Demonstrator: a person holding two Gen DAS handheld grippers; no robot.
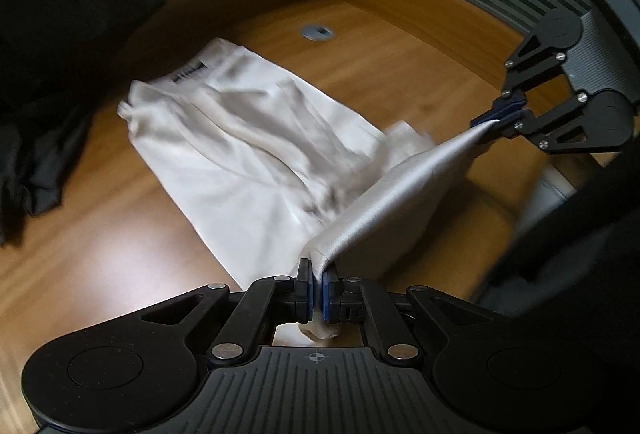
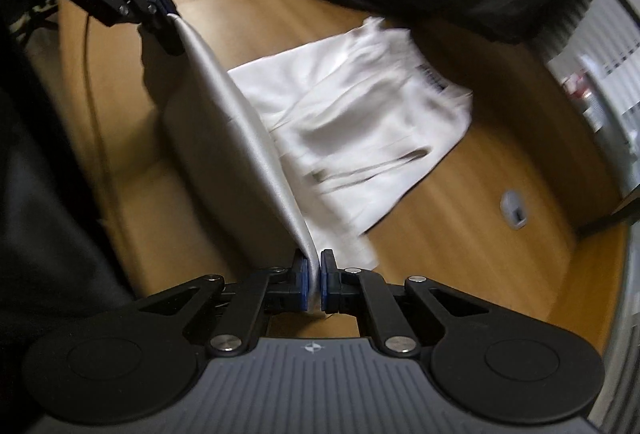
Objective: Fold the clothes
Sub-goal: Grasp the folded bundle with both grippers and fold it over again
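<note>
Left wrist view shows our left gripper (image 1: 316,292) w/ pads pressed together on a corner of the white garment (image 1: 240,138), and across from it our right gripper (image 1: 500,118) likewise pinching the other end of the same edge, so the hem is stretched taut between the two, lifted off the wooden desk (image 1: 400,66). Right wrist view agrees: right gripper (image 2: 314,284) clamped on cloth, left gripper (image 2: 160,0) at the far end of the raised edge, fabric drawn in a smooth band btwn them. The rest of the garment lies flat on the desk, label end (image 2: 432,76) away from us, body wrinkled but spread; motion blur makes the far creases hard to read. A heap of dark clothes (image 1: 60,34) sits beside it, near the label end, not touching as far as we can tell. We judge the step in hand to be a fold: near edge raised by both corners, prob. to be carried over toward the label end. Next move calls for keeping both pinches firm and the edge level, moving both grippers together so the cloth doesn't skew, then laying the edge down square on the lower layer before letting go.
</note>
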